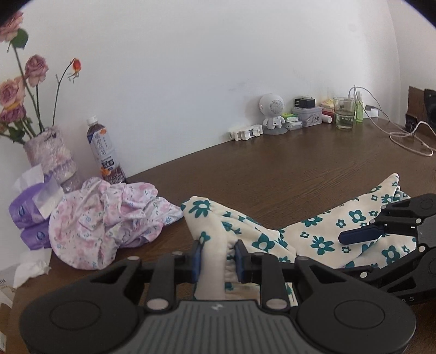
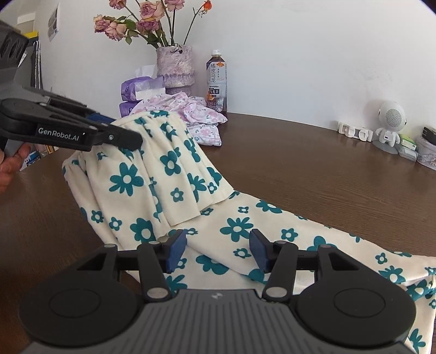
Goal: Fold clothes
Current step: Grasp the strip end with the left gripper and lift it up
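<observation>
Two grippers are being held over the cream trousers printed with teal flowers, which are lying across the dark brown wooden surface. The gathered waistband end is being lifted clear of the surface by the left gripper, whose blue fingers are being pressed onto a bunched fold of it; from that pinch the cloth is being draped down in pleats over the flat legs. The right gripper is being held low over the legs with its fingers spread, nothing being gripped between them.

Open wood is being left bare behind and to the right of the trousers, up to the white wall. A crumpled pink floral garment is lying beside the waistband end, near a brown tea bottle and purple tissue packs. Pink roses are being held in a mottled lilac vase. A clear drinking glass is standing by the wall; its contents cannot be told.
</observation>
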`<state>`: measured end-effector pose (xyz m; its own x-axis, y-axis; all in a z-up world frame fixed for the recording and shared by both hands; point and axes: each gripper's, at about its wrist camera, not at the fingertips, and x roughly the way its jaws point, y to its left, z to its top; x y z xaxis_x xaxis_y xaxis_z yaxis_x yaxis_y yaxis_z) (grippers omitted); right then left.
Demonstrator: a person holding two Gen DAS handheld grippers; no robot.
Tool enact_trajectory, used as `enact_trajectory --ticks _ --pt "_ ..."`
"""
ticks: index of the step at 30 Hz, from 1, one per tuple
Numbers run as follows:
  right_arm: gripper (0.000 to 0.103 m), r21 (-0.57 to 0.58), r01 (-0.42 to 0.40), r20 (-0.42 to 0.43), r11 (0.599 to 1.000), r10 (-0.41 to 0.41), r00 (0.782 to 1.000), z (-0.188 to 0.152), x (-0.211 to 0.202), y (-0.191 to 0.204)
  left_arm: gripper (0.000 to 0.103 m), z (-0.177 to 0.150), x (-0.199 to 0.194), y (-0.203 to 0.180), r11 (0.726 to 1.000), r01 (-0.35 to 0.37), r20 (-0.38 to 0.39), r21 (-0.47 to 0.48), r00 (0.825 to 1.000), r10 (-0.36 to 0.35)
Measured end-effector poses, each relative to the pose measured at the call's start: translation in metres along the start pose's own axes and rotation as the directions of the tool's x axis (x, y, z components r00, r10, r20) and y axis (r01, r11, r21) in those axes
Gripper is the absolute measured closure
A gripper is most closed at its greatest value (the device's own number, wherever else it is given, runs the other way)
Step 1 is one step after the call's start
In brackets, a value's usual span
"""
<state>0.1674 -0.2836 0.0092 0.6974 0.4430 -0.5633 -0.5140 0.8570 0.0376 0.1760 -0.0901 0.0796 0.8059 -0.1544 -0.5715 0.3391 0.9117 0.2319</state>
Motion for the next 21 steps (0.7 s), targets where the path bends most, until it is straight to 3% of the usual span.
enact_trajectory --ticks 11,21 --pt "0.050 0.033 0.027 0.016 0.999 -0.028 0.999 -0.001 -0.008 -0.011 0.079 0.017 -0.004 -0.047 0.965 -0.080 0.031 0.251 0.997 0.074" --pt "0.050 0.054 0.046 0.042 0.997 -0.048 0.998 -0.002 -0.020 -0.021 0.078 0.030 -0.007 -0.087 0.945 -0.065 0.067 0.320 0.997 0.045"
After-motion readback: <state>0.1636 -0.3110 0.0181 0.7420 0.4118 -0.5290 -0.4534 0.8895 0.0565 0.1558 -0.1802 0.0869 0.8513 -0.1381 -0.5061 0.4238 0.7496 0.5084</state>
